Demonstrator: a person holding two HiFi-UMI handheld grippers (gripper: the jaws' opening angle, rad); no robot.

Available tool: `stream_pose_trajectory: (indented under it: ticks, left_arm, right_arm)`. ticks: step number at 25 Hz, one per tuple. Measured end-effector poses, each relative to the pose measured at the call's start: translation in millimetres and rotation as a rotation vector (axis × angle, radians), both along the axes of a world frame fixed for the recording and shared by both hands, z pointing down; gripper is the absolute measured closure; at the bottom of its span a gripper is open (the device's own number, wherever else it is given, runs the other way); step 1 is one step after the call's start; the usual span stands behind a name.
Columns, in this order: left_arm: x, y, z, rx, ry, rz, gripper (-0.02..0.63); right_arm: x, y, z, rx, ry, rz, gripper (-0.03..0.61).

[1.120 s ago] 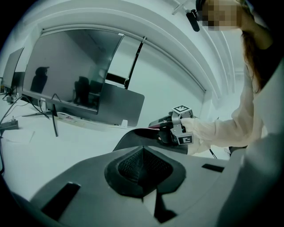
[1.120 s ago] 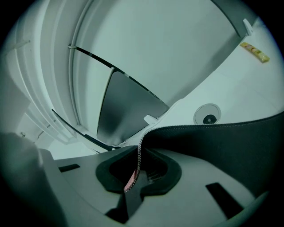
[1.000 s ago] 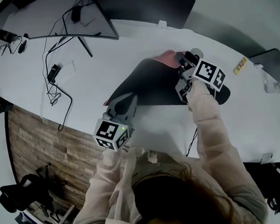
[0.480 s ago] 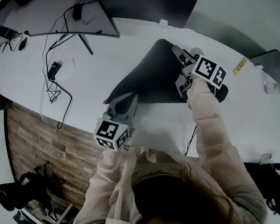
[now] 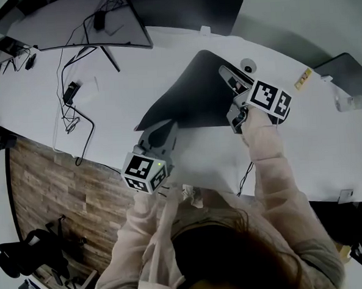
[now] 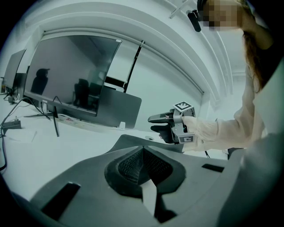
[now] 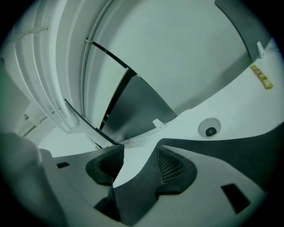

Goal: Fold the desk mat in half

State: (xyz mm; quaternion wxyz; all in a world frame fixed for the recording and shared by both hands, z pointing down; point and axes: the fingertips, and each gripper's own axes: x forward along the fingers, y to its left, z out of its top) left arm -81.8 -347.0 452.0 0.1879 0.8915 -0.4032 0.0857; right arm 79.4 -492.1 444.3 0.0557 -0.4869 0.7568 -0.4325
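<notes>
My right gripper hangs with jaws apart over the dark flexible desk mat, which lies flat toward the white worktop's far edge. My left gripper, jaws together and empty, sits at the mat's near corner. The fold looks made; only checking edges remains.

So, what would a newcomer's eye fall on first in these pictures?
First the dark desk mat, lying in the middle of the white desk. Next the two marker-cube grippers at it: the right gripper hangs over the mat's right part with its jaws open and nothing held. The left gripper is at the left end of the mat's near edge, with its jaws together.
</notes>
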Motion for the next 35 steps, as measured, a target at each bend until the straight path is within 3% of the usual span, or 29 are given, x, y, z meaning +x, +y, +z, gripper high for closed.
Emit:
stream_pose_trajectory:
  ticks: [12,26,35]
  left_arm:
    - [-2,44,-9,0.027,0.001,0.081,0.588]
    - [18,105,-26,0.075,0.012,0.209,0.588]
    - [31,135,-37,0.1,0.038,0.234,0.588]
  right_arm:
    - [-3,99,-28,0.07,0.075,-0.01,0.378]
    - [28,230,-20,0.124,0.271,0.099,0.56]
    - [30,301,-39,0.218,0.398,0.098,0.563]
